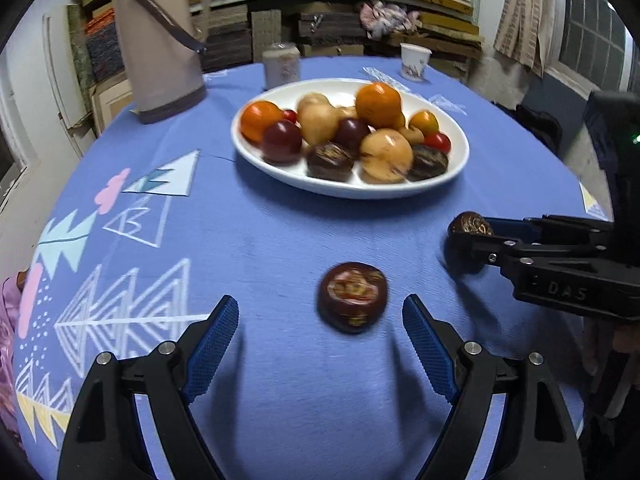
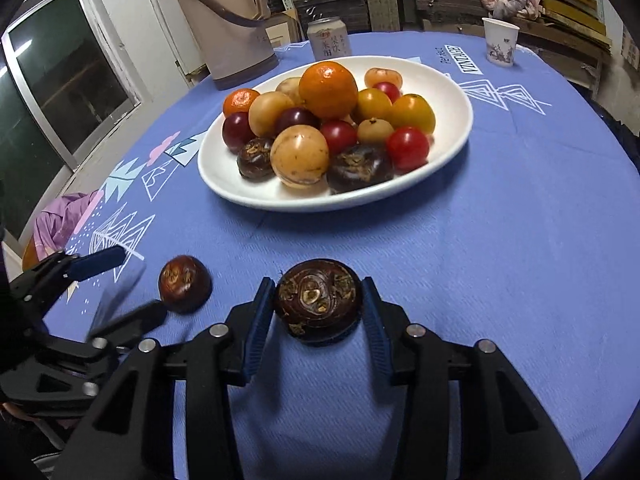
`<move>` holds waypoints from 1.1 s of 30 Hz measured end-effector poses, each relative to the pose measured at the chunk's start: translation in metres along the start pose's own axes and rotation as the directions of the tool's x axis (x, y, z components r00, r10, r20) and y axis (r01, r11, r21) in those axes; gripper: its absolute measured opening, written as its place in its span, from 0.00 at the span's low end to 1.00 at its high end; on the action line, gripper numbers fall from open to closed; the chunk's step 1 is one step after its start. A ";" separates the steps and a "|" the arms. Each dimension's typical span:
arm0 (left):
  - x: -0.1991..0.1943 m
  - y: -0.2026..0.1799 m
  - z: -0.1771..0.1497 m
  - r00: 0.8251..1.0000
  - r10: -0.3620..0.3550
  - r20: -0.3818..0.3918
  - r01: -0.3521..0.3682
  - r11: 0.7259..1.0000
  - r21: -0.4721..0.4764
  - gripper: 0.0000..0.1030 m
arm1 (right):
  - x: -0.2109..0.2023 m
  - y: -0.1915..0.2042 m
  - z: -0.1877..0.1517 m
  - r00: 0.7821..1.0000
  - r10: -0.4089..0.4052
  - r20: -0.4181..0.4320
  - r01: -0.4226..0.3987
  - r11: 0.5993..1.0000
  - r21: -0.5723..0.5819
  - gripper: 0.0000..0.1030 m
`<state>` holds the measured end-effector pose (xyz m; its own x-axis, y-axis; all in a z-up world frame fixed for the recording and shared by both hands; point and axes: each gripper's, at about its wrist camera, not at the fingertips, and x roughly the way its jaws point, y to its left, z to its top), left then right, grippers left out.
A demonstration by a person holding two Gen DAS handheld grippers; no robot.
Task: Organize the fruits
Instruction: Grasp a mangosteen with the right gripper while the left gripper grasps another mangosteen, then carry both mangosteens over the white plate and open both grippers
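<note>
A dark brown water chestnut (image 2: 318,304) sits low over the blue tablecloth, and my right gripper (image 2: 318,290) is shut on it, its blue pads pressing both sides. From the left wrist view this gripper (image 1: 460,246) comes in at the right with the held chestnut (image 1: 471,224) at its tips. A second chestnut (image 1: 352,297) lies on the cloth just ahead of my left gripper (image 1: 321,308), whose jaws stand wide open and apart from it. Behind both is a white oval plate (image 1: 280,168) piled with oranges, plums, small tomatoes, tan round fruits and more chestnuts.
A beige thermos jug (image 1: 160,40), a drinks can (image 1: 281,63) and a paper cup (image 1: 415,60) stand behind the plate. Purple fabric (image 2: 60,220) hangs at the table's left edge. Stacked boards fill shelves at the back.
</note>
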<state>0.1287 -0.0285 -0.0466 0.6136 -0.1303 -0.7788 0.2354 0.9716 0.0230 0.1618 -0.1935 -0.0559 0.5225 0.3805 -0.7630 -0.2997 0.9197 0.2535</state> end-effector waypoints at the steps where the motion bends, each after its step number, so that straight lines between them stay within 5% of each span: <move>1: 0.003 -0.003 0.001 1.000 0.004 0.000 -0.004 1.000 0.009 0.82 | -0.001 0.000 -0.001 1.000 0.005 0.002 -0.005 1.000 0.000 0.42; 3: 0.010 -0.007 0.001 1.000 0.022 -0.003 -0.022 0.999 0.028 0.82 | -0.002 0.000 -0.002 1.000 0.014 0.006 -0.014 1.000 -0.006 0.42; 7: 0.023 -0.003 0.000 0.999 -0.039 -0.027 0.039 0.999 0.010 0.41 | -0.005 0.002 -0.004 1.000 0.004 0.016 -0.004 1.000 -0.025 0.42; 17: 0.016 0.005 0.001 0.999 -0.023 -0.036 0.021 0.999 -0.037 0.41 | -0.013 -0.002 -0.004 1.000 0.000 0.023 0.000 1.000 -0.020 0.42; 33: -0.020 0.013 0.025 0.998 -0.014 0.054 0.017 0.999 -0.052 0.41 | -0.046 0.007 0.014 0.993 0.009 0.114 -0.003 0.999 -0.051 0.42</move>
<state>0.1383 -0.0184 -0.0154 0.6500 -0.1545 -0.7441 0.2066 0.9782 -0.0226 0.1469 -0.2032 -0.0109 0.6076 0.3973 -0.6877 -0.3414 0.9125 0.2255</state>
